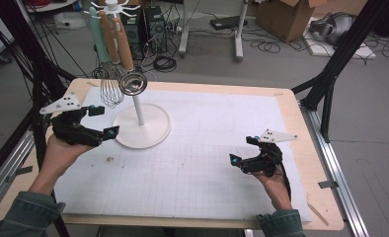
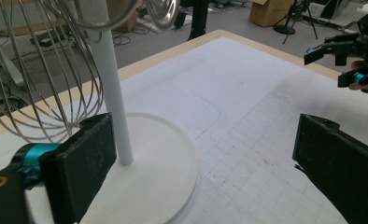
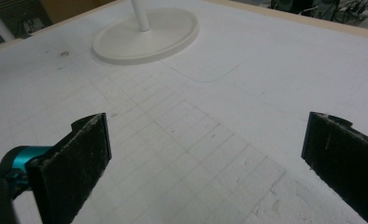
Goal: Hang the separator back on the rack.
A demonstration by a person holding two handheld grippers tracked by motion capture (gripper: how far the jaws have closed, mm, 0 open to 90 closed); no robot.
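A white utensil stand (image 1: pixel 142 129) with a round base and a thin pole stands at the back left of the white mat. From its top hang a wire whisk (image 1: pixel 111 92), a metal ladle or strainer (image 1: pixel 133 83) with a wooden handle, and a pale green utensil (image 1: pixel 98 32). My left gripper (image 1: pixel 103 122) is open just left of the base; in the left gripper view its jaws frame the pole (image 2: pixel 114 98) and the whisk (image 2: pixel 42 84) hangs close. My right gripper (image 1: pixel 242 150) is open over the mat at the right, nothing between its jaws; the stand's base (image 3: pixel 145 37) lies far ahead.
The white gridded mat (image 1: pixel 207 148) covers a wooden table (image 1: pixel 308 163). Black frame posts (image 1: pixel 340 54) rise at both sides. Beyond the table the floor holds cables, computer towers (image 1: pixel 155 24) and a cardboard box (image 1: pixel 286 17).
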